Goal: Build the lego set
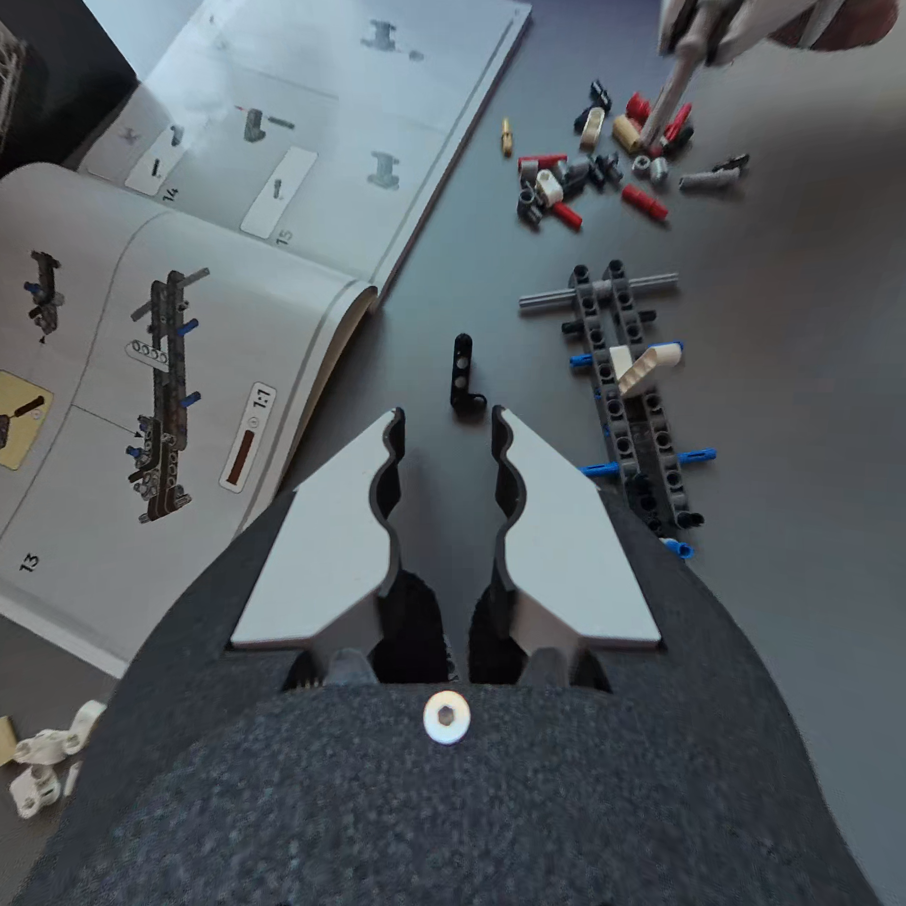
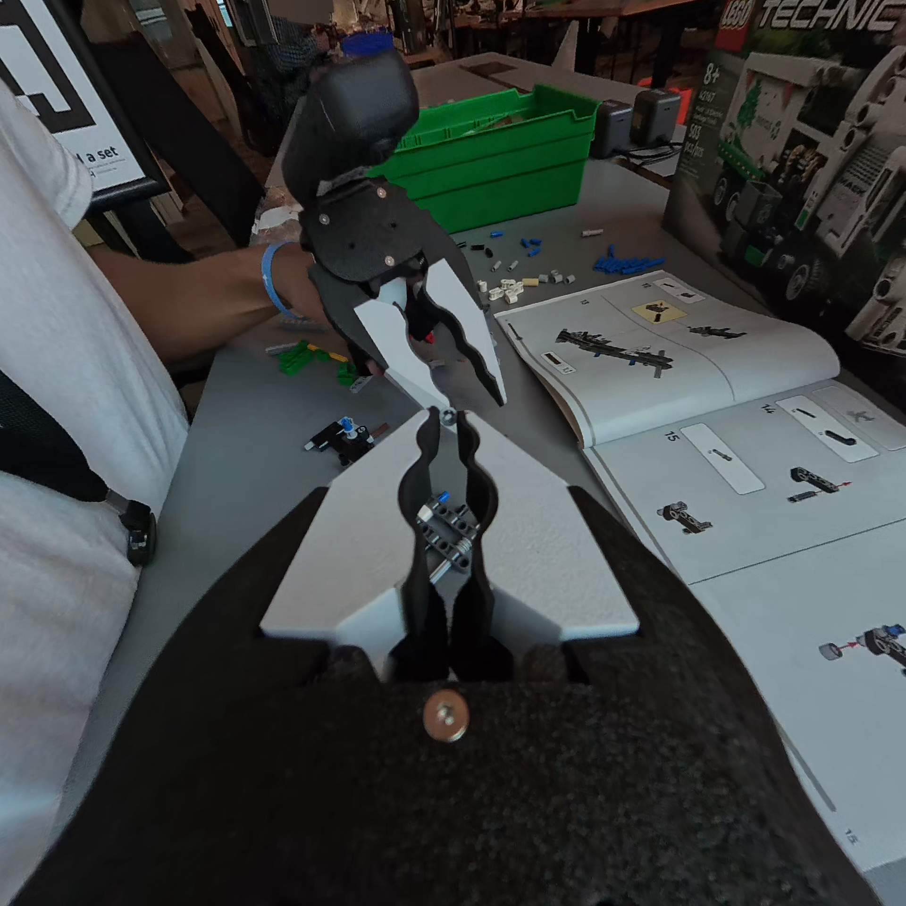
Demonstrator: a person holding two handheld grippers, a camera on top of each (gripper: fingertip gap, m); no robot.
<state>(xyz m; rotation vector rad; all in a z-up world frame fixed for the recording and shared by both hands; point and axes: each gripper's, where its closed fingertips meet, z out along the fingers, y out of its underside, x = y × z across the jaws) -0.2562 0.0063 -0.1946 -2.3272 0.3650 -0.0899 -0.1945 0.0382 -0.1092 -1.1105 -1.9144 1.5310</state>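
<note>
Paper instruction booklet [image 1: 206, 274] lies open at the left, and beside it the left gripper [image 1: 448, 426] hovers with jaws apart and empty just short of a small black L-shaped plastic beam [image 1: 463, 375] on the grey tabletop [image 1: 809, 441]. Right of that rests the long dark-grey studless beam assembly [image 1: 625, 392] with blue pins (light, stiff, best pinched across its paired rails, since the pins may pop loose). Farthest right, the right gripper [image 2: 447, 416] is nipped on a small round grey bush [image 2: 447, 416] at the loose-parts pile [image 1: 608, 152].

Grey table [image 2: 235, 441], dim workshop behind

right gripper [image 2: 447, 416] pinching small grey bush [image 2: 447, 417]
</note>
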